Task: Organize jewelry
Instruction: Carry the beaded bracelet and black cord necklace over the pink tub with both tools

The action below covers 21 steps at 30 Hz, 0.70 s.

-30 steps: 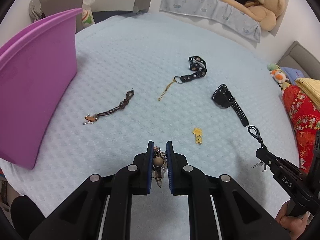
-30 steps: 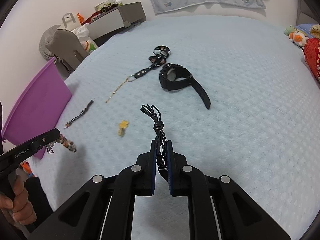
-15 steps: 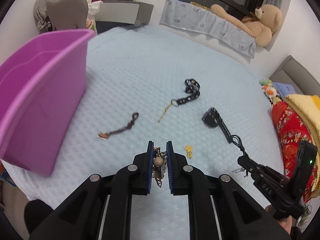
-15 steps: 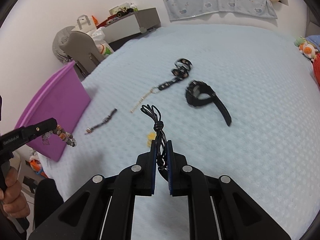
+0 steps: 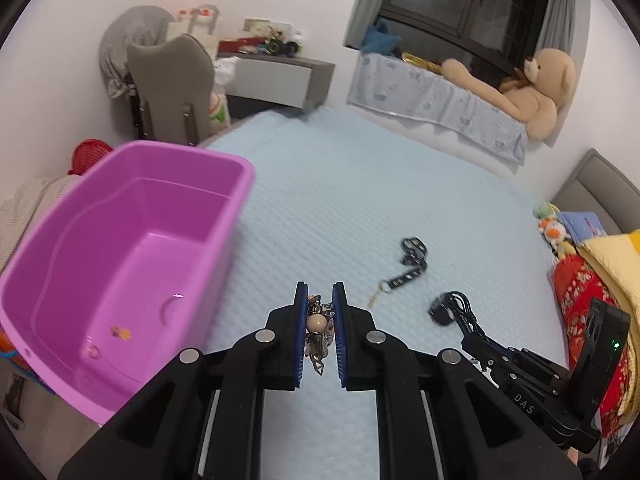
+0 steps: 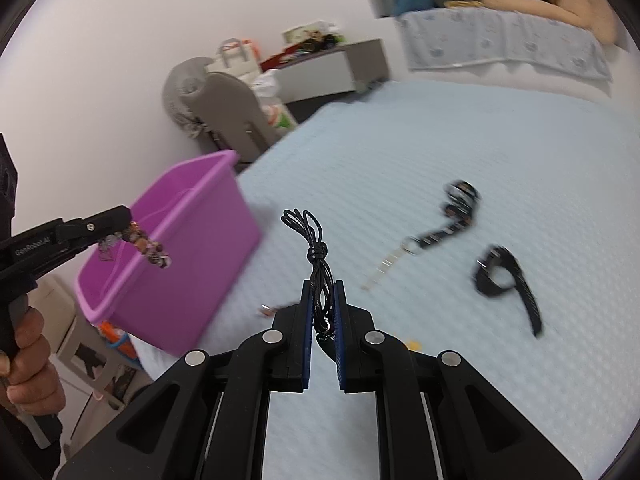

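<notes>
Left wrist view: the left gripper [image 5: 320, 320] pinches a beaded bracelet [image 5: 317, 326], raised just right of the purple bin [image 5: 224, 216], which holds 3 small trinkets [image 5: 120, 333].

Right wrist view: the right gripper [image 6: 321, 312] clamps a black cord necklace [image 6: 316, 248]. A black watch [image 6: 506, 280] and a strap keychain [image 6: 448, 224] lie far right on the blue bedspread [image 6: 480, 140].

Beaded bracelet [image 5: 318, 328] beside purple bin [image 5: 120, 248]

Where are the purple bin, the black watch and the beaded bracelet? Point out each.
purple bin [image 5: 136, 152]: left wrist view, on its far rim.
black watch [image 6: 494, 276]: right wrist view, on its looped case end.
beaded bracelet [image 5: 315, 323]: left wrist view, on the cream bead between the left claw's fingers.
</notes>
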Tool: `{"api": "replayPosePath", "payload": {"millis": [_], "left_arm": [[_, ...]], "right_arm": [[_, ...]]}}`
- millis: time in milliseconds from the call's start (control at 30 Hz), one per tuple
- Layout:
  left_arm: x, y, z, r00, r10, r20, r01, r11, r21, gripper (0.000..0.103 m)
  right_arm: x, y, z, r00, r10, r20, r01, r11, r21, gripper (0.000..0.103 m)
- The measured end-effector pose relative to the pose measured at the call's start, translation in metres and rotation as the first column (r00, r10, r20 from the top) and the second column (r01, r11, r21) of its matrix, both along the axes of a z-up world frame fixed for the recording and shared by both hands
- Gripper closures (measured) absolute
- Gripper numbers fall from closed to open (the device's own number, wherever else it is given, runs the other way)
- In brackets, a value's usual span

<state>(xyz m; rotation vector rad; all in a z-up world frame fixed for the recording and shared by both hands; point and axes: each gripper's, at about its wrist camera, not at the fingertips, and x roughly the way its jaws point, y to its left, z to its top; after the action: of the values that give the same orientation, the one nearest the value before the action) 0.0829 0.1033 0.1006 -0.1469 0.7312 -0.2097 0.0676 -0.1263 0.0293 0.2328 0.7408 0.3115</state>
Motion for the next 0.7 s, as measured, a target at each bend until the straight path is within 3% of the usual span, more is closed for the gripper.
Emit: {"api": "replayPosePath", "payload": {"millis": [333, 467, 700], "left_arm": [[0.009, 0.085, 0.022, 0.986, 0.163, 0.041, -0.164, 0.986, 0.025, 0.09], [0.009, 0.114, 0.017, 0.971, 0.232, 0.05, -0.234, 0.971, 0.04, 0.09], [0.018, 0.156, -0.004, 0.942, 0.336, -0.006, -0.335, 0.941, 0.05, 0.09]], "right_arm": [[0.051, 0.103, 0.041, 0.976, 0.209, 0.058, -0.211, 0.977, 0.026, 0.094], [0.066, 0.142, 0.051, 0.956, 0.286, 0.073, -0.288, 0.958, 0.017, 0.094], [0.092, 0.206, 0.056, 0.92, 0.391, 0.037, -0.391, 0.92, 0.019, 0.093]]}}
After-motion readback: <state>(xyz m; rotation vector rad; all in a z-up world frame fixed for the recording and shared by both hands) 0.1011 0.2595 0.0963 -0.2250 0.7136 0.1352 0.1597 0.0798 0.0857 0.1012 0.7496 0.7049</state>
